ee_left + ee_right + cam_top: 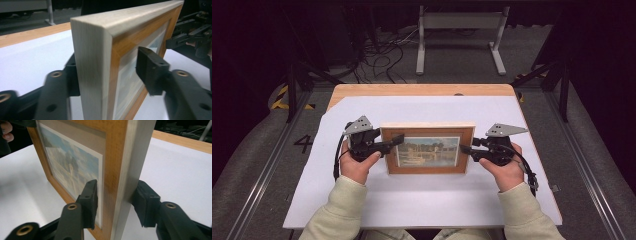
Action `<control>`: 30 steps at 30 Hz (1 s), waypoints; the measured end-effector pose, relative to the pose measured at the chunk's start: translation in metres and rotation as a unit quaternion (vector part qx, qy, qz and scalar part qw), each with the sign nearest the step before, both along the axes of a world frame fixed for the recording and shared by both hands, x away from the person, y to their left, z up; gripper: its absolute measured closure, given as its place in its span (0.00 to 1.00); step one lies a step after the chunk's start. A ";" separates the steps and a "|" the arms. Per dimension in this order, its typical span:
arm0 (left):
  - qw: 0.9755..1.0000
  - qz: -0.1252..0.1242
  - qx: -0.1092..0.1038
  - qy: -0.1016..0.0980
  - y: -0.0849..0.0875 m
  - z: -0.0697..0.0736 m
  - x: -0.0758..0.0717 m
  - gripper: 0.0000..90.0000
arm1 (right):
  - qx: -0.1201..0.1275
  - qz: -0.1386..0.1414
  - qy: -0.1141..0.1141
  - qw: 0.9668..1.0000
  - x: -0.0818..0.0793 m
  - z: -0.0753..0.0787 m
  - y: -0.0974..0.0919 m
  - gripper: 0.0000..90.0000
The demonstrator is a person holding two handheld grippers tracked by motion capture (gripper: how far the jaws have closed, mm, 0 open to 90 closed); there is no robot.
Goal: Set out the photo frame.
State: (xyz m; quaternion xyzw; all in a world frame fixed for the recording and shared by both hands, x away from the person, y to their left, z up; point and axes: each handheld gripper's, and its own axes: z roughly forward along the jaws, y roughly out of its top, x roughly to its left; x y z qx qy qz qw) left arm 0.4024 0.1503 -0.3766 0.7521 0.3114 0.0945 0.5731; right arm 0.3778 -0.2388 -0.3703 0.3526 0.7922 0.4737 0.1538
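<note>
The frame (428, 149) is standing upright on the white sheet (422, 200) covering the bench (422, 90), near its middle, picture side facing the person. The left claw (398, 140) is straddling the frame's left edge, one jaw behind and one in front; the front pad (150, 67) is looking a touch off the glass, so whether it is clamping I cannot tell. The right claw (465, 149) is clamping the right edge, pads seeming to press front and back. The frame is looking stiff and light, wooden, with a glazed front that is likely slippery and fragile. The wooden border is offering the safer hold; pads on the glass may be sliding or cracking it.
</note>
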 end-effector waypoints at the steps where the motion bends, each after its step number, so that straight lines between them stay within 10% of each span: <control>1: 1.000 0.002 0.001 -0.001 0.001 0.000 0.000 0.43 | 0.003 -0.002 -0.001 1.000 0.000 0.001 -0.001 0.59; 30: 0.998 0.033 0.043 -0.009 0.038 0.000 -0.021 0.29 | 0.019 -0.024 -0.017 0.999 -0.006 0.010 -0.034 0.45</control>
